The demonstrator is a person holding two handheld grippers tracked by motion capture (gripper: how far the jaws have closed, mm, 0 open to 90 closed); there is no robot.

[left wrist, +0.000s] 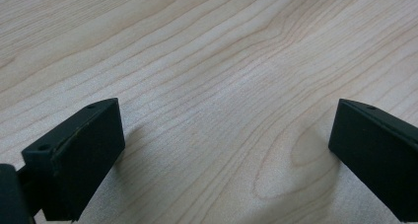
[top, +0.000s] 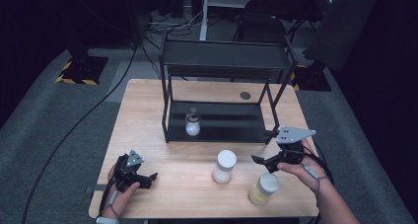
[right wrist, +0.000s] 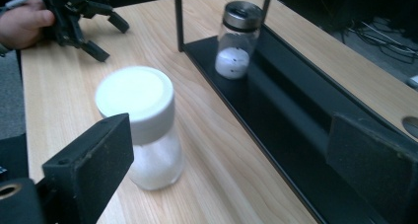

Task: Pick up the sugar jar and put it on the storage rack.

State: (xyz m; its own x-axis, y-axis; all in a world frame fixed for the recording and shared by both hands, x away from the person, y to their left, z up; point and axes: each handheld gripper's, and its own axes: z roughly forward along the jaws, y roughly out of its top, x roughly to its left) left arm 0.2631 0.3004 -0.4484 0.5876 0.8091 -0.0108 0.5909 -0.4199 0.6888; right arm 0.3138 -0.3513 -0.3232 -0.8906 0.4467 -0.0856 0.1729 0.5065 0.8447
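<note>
2 tools spread, empty | white-capped jar (right wrist: pixel 143 130) near right tool (right wrist: pixel 231 160) | no readable labels

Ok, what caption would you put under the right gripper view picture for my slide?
Open right gripper faces a white-capped jar on the table, beside a black shelf holding a metal-lidded jar.

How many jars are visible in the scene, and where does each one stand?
3. A small metal-lidded jar stands on the rack's lower shelf. A white-lidded jar stands on the table in front of the rack. A yellowish jar stands near the right claw. None seems hidden.
</note>
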